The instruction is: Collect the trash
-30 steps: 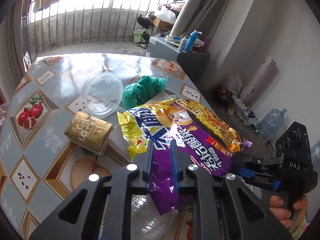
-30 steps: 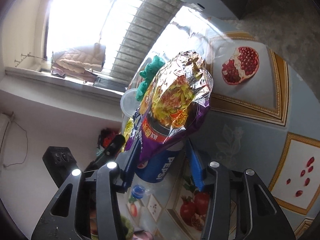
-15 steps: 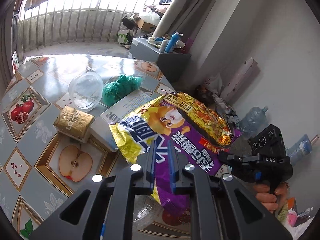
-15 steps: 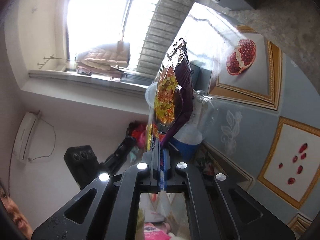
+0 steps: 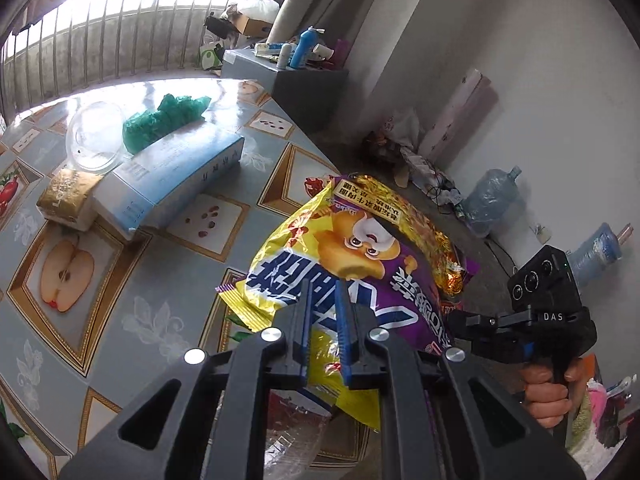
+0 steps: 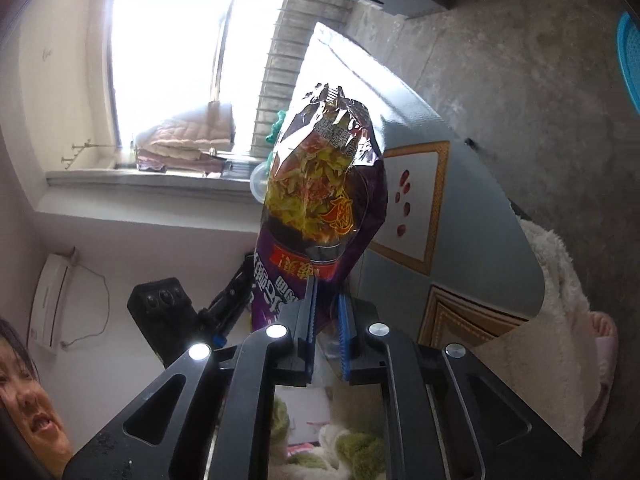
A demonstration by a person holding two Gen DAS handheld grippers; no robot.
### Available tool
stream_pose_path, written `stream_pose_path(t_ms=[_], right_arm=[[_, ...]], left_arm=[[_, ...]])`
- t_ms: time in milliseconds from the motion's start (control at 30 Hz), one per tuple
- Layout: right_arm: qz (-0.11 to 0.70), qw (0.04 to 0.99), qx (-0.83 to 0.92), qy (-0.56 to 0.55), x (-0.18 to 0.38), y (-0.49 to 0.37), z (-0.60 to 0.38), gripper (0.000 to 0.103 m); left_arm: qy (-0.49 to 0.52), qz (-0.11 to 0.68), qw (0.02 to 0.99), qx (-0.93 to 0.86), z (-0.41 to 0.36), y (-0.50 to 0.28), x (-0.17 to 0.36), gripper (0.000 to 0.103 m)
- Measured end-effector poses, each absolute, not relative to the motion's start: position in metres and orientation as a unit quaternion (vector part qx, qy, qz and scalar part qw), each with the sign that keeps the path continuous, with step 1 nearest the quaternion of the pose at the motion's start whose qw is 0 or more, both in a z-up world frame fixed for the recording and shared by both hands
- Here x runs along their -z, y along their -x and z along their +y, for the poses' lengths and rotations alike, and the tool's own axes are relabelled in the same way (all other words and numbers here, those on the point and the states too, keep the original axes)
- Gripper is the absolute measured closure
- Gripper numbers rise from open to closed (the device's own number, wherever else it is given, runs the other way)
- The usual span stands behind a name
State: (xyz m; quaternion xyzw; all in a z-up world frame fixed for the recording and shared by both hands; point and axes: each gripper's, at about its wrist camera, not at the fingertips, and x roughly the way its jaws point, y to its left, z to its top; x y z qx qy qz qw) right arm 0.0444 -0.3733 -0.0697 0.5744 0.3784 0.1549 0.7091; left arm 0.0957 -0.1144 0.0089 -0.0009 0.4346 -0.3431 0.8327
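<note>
A large purple and yellow snack bag (image 5: 352,256) is held in the air over the table's right edge, gripped from two sides. My left gripper (image 5: 324,292) is shut on its lower yellow part. My right gripper (image 6: 326,292) is shut on its purple edge; the bag (image 6: 324,184) stands up from the jaws. The right gripper's body (image 5: 548,304) shows at the right in the left wrist view, the left gripper's body (image 6: 168,312) at the left in the right wrist view. More trash lies on the table: a gold wrapper (image 5: 68,196), a clear plastic lid (image 5: 94,140), a green plastic bag (image 5: 164,120).
A light blue carton (image 5: 176,176) lies on the fruit-patterned table (image 5: 120,280). A grey cabinet (image 5: 304,80) with bottles stands behind. Water jugs (image 5: 492,200) and clutter sit on the floor by the wall. A person's face (image 6: 24,396) is at the lower left.
Both grippers have carried the snack bag right, off the pile toward the table edge. The right gripper, open one second ago, has shut on the bag. The blue carton is now uncovered.
</note>
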Motion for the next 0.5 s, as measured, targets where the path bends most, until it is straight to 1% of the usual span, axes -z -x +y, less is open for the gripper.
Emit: stream_pose_path(t_ms=[233,333,400,433,500], right_arm=[[0.339,0.694,-0.151,-0.617,0.078,-0.039,-0.372,0.081],[0.329,0.691,-0.155,-0.624,0.078,-0.036,-0.371,0.081],[0.330,0.697,-0.157,-0.617,0.073,-0.042,-0.368,0.092],[0.334,0.701,-0.155,-0.611,0.069,-0.046,-0.366,0.093],[0.338,0.706,-0.159,-0.601,0.062,-0.051,-0.362,0.098]], left_arm=[[0.015,0.441,0.832,0.336,-0.108,-0.099,-0.007,0.092],[0.019,0.442,0.833,0.331,-0.104,-0.101,-0.007,0.092],[0.025,0.443,0.834,0.329,-0.099,-0.103,-0.007,0.092],[0.028,0.441,0.835,0.329,-0.095,-0.103,-0.007,0.092],[0.041,0.435,0.835,0.333,-0.086,-0.102,-0.009,0.092]])
